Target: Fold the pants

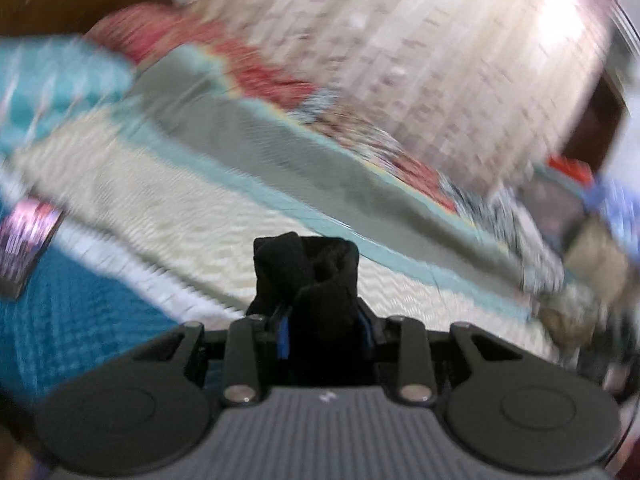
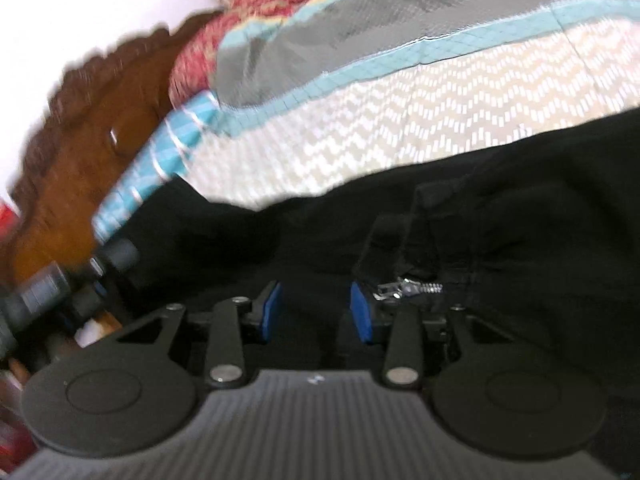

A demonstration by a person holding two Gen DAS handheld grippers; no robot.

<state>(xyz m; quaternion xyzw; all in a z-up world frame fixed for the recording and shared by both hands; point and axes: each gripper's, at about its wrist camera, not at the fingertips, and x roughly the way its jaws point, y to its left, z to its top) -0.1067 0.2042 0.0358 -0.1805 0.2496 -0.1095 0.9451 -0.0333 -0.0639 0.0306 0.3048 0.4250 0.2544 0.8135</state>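
Note:
The pants are black. In the left wrist view my left gripper (image 1: 324, 320) is shut on a bunched fold of the black pants (image 1: 308, 272), which sticks up between the fingers above the bed. In the right wrist view the black pants (image 2: 520, 208) spread over the cream bedspread, with a metal zipper (image 2: 412, 289) just right of the fingers. My right gripper (image 2: 316, 312) has its blue pads (image 2: 362, 312) apart with black fabric lying between them; the pads do not press on it.
The bed has a cream zigzag bedspread (image 2: 400, 120) with a teal border (image 2: 380, 68) and a grey pillow (image 1: 280, 140). A wooden headboard (image 2: 80, 140) stands at the left. A patterned curtain or wall (image 1: 440, 40) rises behind the bed. The left view is blurred by motion.

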